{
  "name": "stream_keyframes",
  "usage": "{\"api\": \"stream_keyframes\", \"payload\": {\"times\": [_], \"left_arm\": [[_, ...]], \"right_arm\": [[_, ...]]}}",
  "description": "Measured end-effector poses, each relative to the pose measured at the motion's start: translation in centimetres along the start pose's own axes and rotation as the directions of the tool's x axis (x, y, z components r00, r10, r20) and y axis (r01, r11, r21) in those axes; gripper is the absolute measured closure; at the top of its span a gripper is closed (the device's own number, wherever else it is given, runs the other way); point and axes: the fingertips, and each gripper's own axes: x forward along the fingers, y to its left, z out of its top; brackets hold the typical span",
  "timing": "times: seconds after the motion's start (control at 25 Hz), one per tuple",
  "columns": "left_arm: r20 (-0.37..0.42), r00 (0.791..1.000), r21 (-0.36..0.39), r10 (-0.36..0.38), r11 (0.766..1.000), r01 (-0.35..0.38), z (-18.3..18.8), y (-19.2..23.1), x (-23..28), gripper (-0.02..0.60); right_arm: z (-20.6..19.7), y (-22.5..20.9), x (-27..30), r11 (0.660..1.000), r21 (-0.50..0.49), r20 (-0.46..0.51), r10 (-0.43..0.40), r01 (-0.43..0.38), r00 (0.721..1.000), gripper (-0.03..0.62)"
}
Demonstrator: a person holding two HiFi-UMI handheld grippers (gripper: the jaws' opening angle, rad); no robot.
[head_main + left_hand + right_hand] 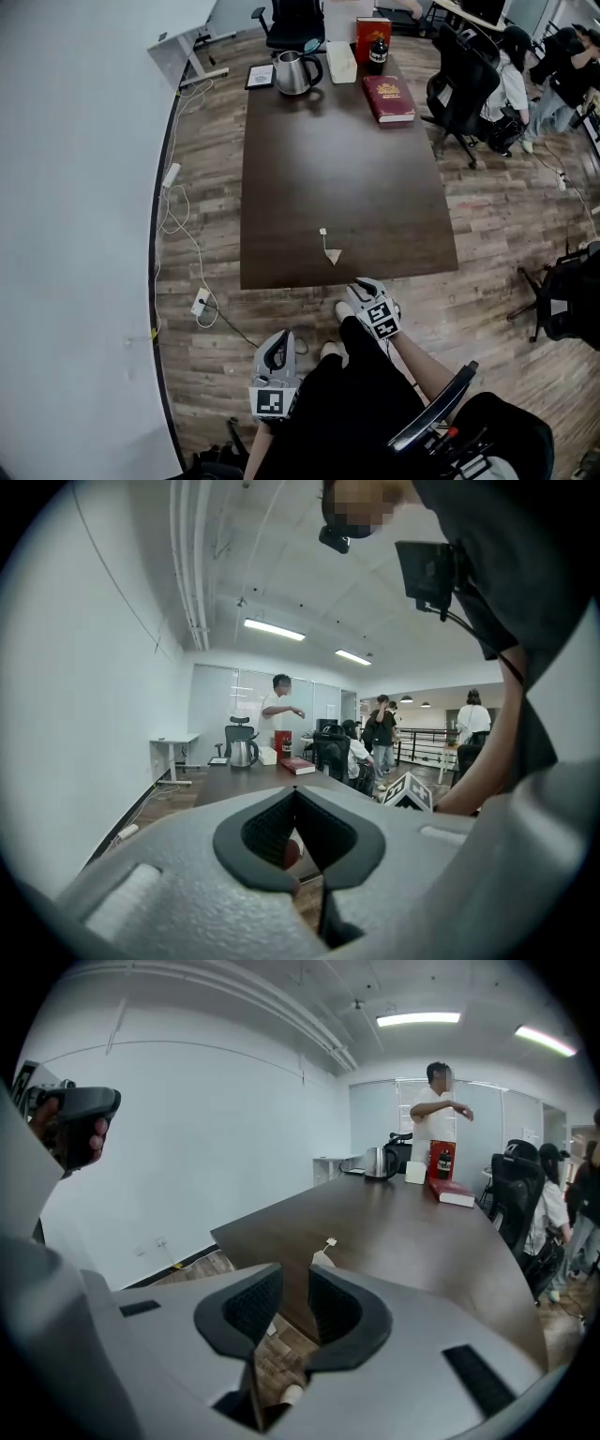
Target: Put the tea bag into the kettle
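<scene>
- A white power strip [201,302] lies on the wood floor [202,169] just left of the near corner of the tabletop [347,178], and a pale cable [178,220] loops away from it along the wall
- The left gripper [278,339] is held low beside the person's lap, short of the tabletop's near edge; in the left gripper view its jaws meet at the tips and nothing is between them
- The kettle [293,72], steel with a black handle, stands upright at the far left corner of the tabletop, with a small dark-framed card [260,76] just to its left and a white box [341,62] just to its right
- The tea bag [333,256] lies flat on the tabletop close to the near edge, well apart from the kettle; its string runs to a small white tag [322,231] just beyond it
- The right gripper [362,285] hovers at the near edge, just right of the tea bag and clear of it; in the right gripper view its jaws stand apart with an empty gap, and the tea bag shows past their tips
- A red box [372,33] and a dark bottle [377,54] stand at the far edge, and a red book [388,98] lies flat just nearer
- Black office chairs [459,89] stand to the right of the tabletop, with seated people beyond them
</scene>
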Motion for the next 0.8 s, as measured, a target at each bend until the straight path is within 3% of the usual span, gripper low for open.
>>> {"api": "stream_keyframes", "payload": {"times": [0.28, 0.48, 0.8], "left_arm": [[-0.049, 0.999, 0.002, 0.023, 1.000, -0.023, -0.7, 0.7, 1.9, 0.584], [-0.057, 0.995, 0.006, 0.083, 0.997, -0.083, 0.5, 2.0, 2.6, 0.584], [-0.046, 0.990, -0.004, 0.133, 0.991, -0.133, 0.7, 3.7, 2.4, 0.584]], "right_arm": [[-2.1, -0.9, 3.9, 0.999, 0.010, -0.109, 0.044, -0.044, 0.993, 0.500], [-3.4, -0.7, 6.1, 0.997, -0.011, -0.168, 0.079, -0.082, 0.983, 0.491], [-4.2, -1.9, 9.1, 0.998, -0.010, -0.254, 0.065, -0.070, 0.965, 0.486]]}}
